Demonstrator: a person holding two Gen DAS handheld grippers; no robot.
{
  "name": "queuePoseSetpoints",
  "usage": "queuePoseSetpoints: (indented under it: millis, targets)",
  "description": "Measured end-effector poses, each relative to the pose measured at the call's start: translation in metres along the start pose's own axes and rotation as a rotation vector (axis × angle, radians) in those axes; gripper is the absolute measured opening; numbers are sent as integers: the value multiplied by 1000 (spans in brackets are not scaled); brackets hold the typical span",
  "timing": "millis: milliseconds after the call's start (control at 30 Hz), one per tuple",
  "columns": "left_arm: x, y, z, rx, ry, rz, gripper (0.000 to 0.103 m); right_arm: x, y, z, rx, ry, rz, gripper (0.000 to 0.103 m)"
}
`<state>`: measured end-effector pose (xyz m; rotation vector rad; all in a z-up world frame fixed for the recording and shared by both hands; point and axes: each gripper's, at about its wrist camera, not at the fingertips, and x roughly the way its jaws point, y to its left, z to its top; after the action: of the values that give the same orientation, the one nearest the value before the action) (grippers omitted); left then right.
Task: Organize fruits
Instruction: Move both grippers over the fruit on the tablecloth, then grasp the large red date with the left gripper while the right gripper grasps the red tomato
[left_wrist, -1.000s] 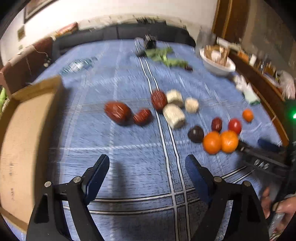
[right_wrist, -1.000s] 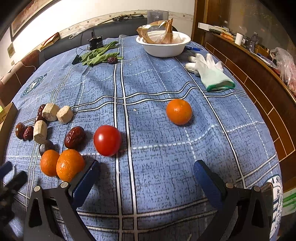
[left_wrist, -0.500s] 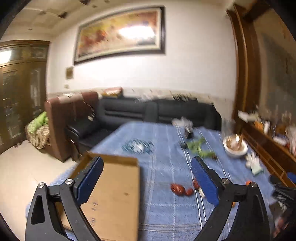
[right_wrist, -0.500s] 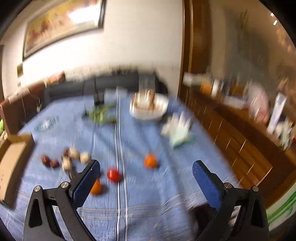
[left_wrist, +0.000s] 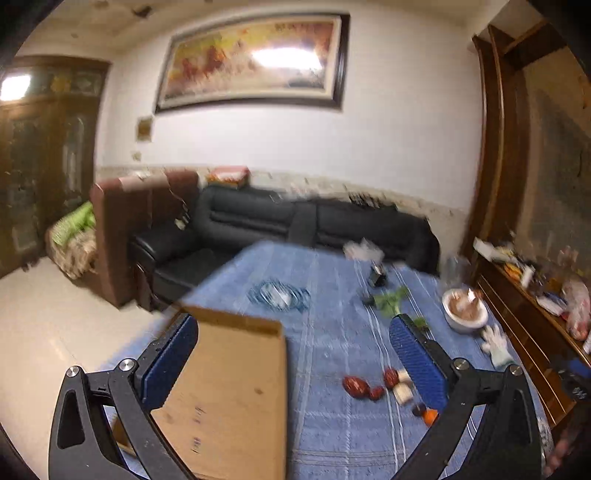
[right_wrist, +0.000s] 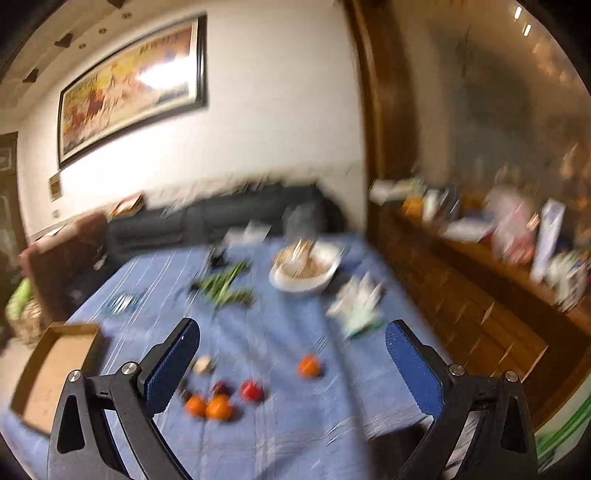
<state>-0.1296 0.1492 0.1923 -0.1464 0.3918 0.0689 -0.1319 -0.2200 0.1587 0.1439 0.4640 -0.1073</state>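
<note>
Both grippers are raised well above the blue-clothed table and hold nothing. My left gripper is open, above a shallow cardboard box at the table's left. Red dates, pale cut pieces and an orange lie to its right. My right gripper is open. Below it lie two oranges, a red tomato, a lone orange and a dark date. The box shows in the right wrist view at the left. Both views are blurred.
A white bowl, green vegetables and a white glove lie at the table's far side. A black sofa stands behind the table. A wooden sideboard with clutter runs along the right.
Both grippers have lifted up and back from close above the fruit, so the views now take in the whole table and the room. Jaws stay open and empty.
</note>
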Motion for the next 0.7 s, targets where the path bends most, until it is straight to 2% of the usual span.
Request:
queuePoseSetpoints:
  millis: [100, 200, 400, 500, 600, 700]
  targets:
    - [35, -11, -18, 28, 109, -33, 103, 32, 1, -16, 28, 96, 58, 103]
    - [66, -22, -32, 34, 200, -52, 103, 57, -4, -27, 39, 155, 63, 103]
    - [122, -33, -54, 30, 345, -97, 103, 90, -24, -42, 78, 240, 58, 102]
    - [154, -38, -66, 10, 449, -110, 102, 102, -26, -47, 89, 287, 104, 101]
    - [174, -42, -74, -8, 500, -129, 94, 110, -15, -51, 54, 315, 141, 92]
    - [188, -48, -79, 4, 526, -128, 91, 122, 0, -55, 2, 342, 153, 81]
